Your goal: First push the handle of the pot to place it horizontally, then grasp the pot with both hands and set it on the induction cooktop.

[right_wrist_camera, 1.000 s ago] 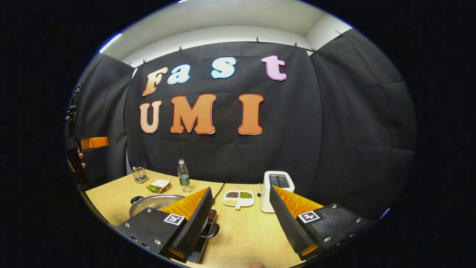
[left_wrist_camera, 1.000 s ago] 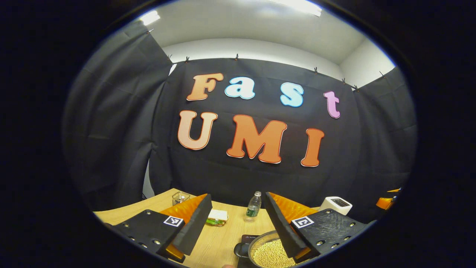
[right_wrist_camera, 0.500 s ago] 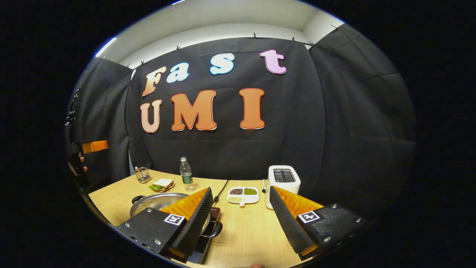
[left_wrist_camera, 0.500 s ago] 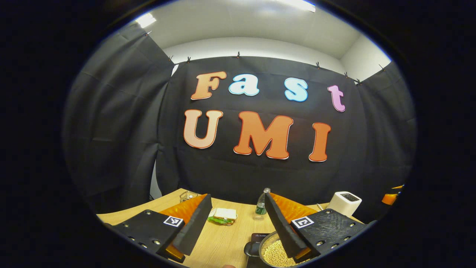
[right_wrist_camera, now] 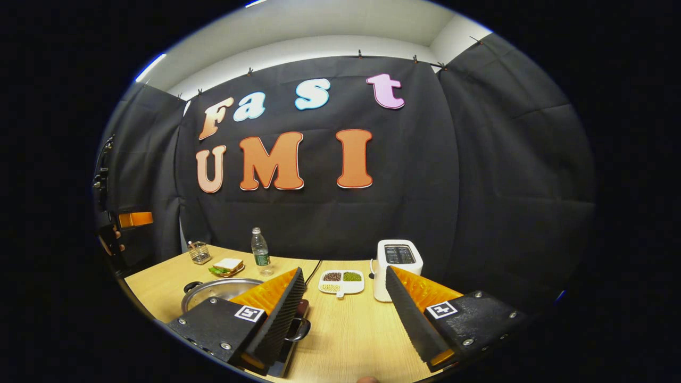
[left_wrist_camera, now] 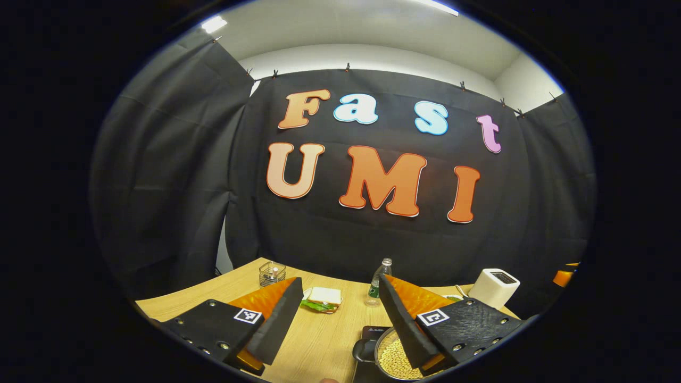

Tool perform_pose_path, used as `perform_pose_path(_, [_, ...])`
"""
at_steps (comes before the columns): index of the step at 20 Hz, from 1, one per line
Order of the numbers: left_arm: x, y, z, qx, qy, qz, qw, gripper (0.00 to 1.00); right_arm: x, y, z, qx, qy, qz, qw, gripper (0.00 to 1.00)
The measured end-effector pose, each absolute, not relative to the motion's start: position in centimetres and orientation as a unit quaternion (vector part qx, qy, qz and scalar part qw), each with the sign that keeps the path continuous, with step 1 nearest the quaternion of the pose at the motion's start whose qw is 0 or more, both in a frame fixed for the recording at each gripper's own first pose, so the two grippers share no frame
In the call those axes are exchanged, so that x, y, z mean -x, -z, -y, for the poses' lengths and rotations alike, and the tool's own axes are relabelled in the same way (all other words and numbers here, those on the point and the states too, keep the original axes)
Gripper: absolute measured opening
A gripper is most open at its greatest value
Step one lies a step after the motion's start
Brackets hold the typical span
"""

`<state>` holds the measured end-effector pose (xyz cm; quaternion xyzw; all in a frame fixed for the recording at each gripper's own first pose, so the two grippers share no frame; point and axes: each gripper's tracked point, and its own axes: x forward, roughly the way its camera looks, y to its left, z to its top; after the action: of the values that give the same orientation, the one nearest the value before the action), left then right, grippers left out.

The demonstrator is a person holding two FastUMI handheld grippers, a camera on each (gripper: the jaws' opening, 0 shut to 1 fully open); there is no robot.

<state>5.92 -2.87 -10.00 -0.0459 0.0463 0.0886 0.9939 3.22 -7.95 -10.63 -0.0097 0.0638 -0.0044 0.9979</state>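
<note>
Right gripper view, pot [right_wrist_camera: 215,290] handles left-right

Bare table [right_wrist_camera: 351,330] lies open right of the pot [right_wrist_camera: 218,290]; toaster [right_wrist_camera: 396,266] and bottle [right_wrist_camera: 259,250] stand behind.

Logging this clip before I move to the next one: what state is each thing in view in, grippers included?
left gripper: open, holding nothing.
right gripper: open, holding nothing.
pot: lidless, upright, filled with pale beans, ungrasped.
induction cooktop: flat on the table, under the pot's edge.
bottle: upright, capped.
toaster: upright, slots empty.
sandwich: lying on its plate.
divided dish: filled compartments.
</note>
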Motion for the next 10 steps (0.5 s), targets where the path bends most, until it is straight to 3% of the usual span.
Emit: perform_pose_path(10, [-5.2,8.6,1.7,0.019,-0.110,-0.027,0.993,0.90,-3.0,10.2,7.7,0.010,0.006,-0.060,0.998,0.95])
